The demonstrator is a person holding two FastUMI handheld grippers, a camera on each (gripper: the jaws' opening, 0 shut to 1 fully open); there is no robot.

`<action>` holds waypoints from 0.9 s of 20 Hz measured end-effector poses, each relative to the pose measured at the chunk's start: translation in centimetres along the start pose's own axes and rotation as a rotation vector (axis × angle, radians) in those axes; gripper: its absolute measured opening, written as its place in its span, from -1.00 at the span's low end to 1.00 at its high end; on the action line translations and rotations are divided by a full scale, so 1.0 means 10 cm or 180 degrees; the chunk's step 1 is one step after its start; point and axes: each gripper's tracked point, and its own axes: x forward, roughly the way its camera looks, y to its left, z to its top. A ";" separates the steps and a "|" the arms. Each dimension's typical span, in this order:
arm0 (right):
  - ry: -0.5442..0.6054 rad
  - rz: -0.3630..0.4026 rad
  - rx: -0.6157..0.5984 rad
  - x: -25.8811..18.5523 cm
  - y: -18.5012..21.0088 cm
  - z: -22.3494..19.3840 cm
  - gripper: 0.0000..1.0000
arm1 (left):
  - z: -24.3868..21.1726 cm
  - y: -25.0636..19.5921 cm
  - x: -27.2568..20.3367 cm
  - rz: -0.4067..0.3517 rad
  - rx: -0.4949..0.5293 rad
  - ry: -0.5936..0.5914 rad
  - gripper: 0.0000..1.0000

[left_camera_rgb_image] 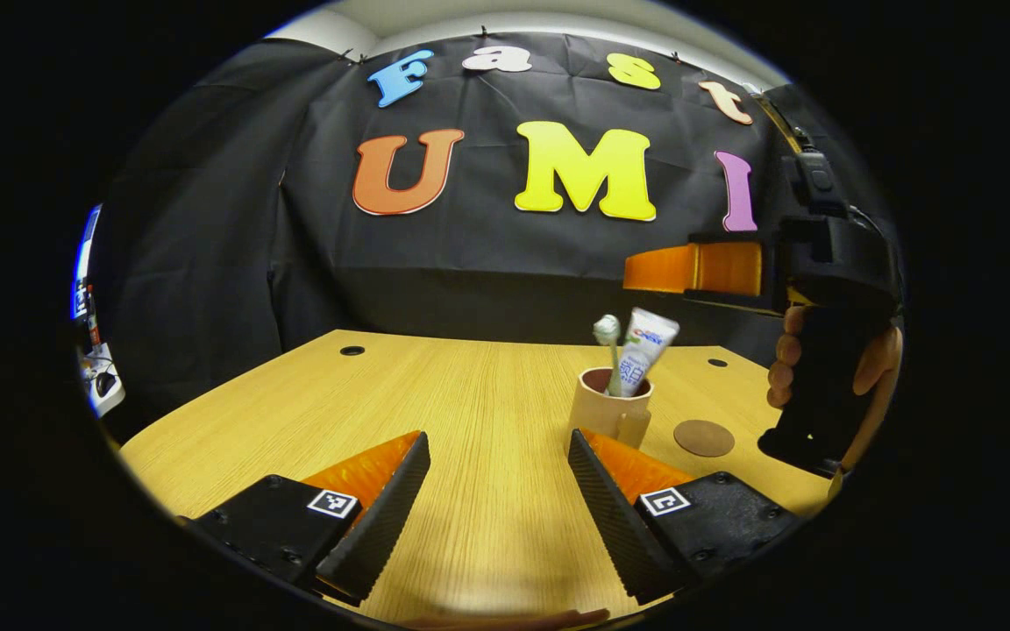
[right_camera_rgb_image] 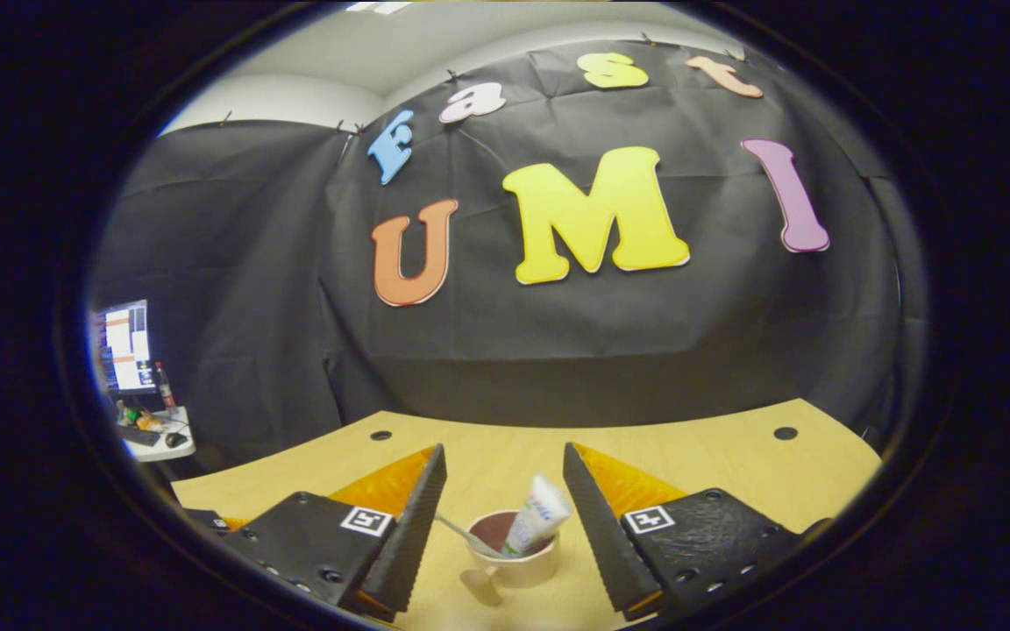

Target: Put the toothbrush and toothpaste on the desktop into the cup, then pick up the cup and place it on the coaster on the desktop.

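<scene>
Right gripper view: cup (right_camera_rgb_image: 512, 552) with brush (right_camera_rgb_image: 457, 528) and paste (right_camera_rgb_image: 537, 519) below spread right gripper (right_camera_rgb_image: 503, 517); coaster (left_camera_rgb_image: 703, 437) just beside cup; left gripper (left_camera_rgb_image: 498, 478) spread too.

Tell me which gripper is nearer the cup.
Right, probably. The right gripper hangs open just above the cup, which shows between its fingers. The left gripper, also open, sits low over the desk with the cup just beyond its right fingertip.

Bright even overhead light, sharp centre, edges fisheye-bent
</scene>
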 end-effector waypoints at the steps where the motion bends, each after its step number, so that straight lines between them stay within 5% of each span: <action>1: -0.0021 -0.0006 0.0003 -0.07 -0.02 0.03 0.70 | 0.01 -0.04 0.01 -0.0008 0.0007 0.0011 1.00; 4: -0.0121 -0.0096 -0.0075 -0.32 -0.17 0.11 0.92 | 0.03 -0.13 0.03 -0.0025 0.0063 0.0053 1.00; 12: -0.0399 -0.0452 -0.0271 -1.20 -0.66 0.16 0.91 | -0.05 -0.62 0.20 -0.0345 0.0044 0.0457 1.00; 18: -0.0719 -0.0784 -0.0400 -1.71 -1.18 0.29 0.84 | -0.19 -0.92 0.58 -0.0488 0.0217 0.1176 1.00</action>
